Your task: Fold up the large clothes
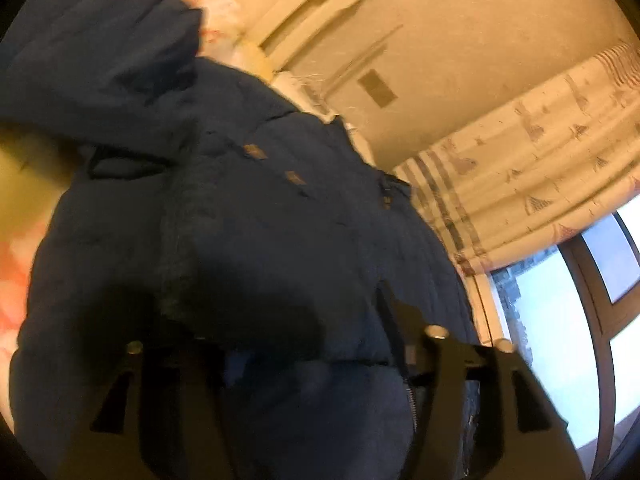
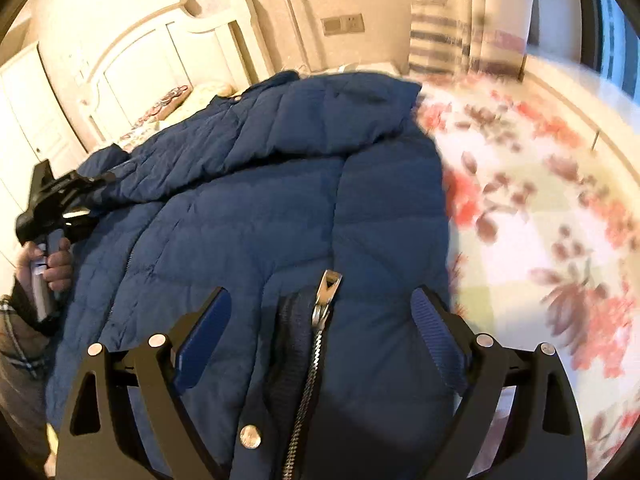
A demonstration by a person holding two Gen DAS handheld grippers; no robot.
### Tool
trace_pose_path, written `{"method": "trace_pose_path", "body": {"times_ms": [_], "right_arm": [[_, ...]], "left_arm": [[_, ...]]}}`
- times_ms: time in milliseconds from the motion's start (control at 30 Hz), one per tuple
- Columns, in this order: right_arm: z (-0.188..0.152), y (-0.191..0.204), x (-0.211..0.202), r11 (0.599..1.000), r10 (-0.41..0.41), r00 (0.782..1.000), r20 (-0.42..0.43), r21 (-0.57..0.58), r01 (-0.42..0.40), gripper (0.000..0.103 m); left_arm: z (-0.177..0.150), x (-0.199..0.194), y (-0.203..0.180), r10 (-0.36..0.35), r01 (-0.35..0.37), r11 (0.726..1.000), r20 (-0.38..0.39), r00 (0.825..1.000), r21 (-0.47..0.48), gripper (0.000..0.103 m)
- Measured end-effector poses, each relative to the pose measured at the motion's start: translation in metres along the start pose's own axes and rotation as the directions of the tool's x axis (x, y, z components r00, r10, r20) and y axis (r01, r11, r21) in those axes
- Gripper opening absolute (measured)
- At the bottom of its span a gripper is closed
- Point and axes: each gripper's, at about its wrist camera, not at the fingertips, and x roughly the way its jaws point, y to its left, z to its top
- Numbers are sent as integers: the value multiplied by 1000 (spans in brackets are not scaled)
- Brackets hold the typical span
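A large navy quilted puffer jacket with a hood is spread over a floral bedsheet. In the right wrist view my right gripper has its blue-padded fingers wide apart around the jacket's zippered edge; the silver zipper pull lies between them. My left gripper shows there at the jacket's left edge, held by a hand. In the left wrist view the jacket fills the frame, dark and blurred, and fabric bulges between the left gripper's fingers; the tips are hidden.
A white headboard and pillows stand at the far end of the bed. A wall socket plate, a patterned curtain and a window lie on the right side. A white wardrobe is at the left.
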Motion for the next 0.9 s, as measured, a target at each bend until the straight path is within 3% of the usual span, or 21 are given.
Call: {"method": "trace_pose_path", "body": {"times_ms": [133, 233, 333, 400, 467, 533, 567, 667, 733, 767, 800, 900], "right_arm": [[31, 4, -9, 997, -63, 995, 72, -36, 66, 88], [61, 21, -5, 986, -105, 989, 104, -120, 118, 82], [79, 46, 4, 962, -148, 987, 60, -222, 157, 77], [81, 70, 2, 933, -137, 991, -2, -335, 128, 77], [75, 88, -15, 914, -97, 995, -1, -396, 89, 77], [66, 104, -31, 881, -51, 999, -4, -470, 43, 77], [61, 114, -42, 842, -40, 999, 25, -537, 47, 78], [62, 128, -50, 756, -100, 979, 177, -626, 191, 82], [76, 121, -36, 780, -115, 973, 198, -589, 212, 81], [85, 113, -27, 816, -101, 978, 183, -547, 186, 76], [99, 99, -6, 872, -68, 989, 133, -474, 124, 70], [110, 81, 50, 917, -94, 995, 16, -387, 93, 69]], "left_arm": [[-8, 7, -15, 85, -86, 991, 13, 996, 105, 66], [-10, 0, -13, 104, -106, 984, 24, 994, 139, 61], [-9, -7, -2, 88, -90, 990, 22, 996, 109, 56], [-8, -13, 9, 74, -75, 994, 21, 997, 85, 56], [-7, -13, 12, 71, -72, 994, 20, 997, 78, 56], [-9, -15, 14, 77, -78, 993, 19, 997, 83, 57], [-9, -15, 14, 80, -81, 993, 18, 997, 88, 58], [-10, -18, 15, 77, -79, 993, 29, 997, 92, 60], [-9, -20, 17, 61, -64, 995, 44, 997, 77, 60], [-8, -21, 18, 55, -58, 996, 51, 997, 68, 60], [-7, -24, 22, 40, -43, 998, 62, 997, 49, 60], [-7, -29, 26, 25, -27, 999, 81, 996, 25, 60]]}}
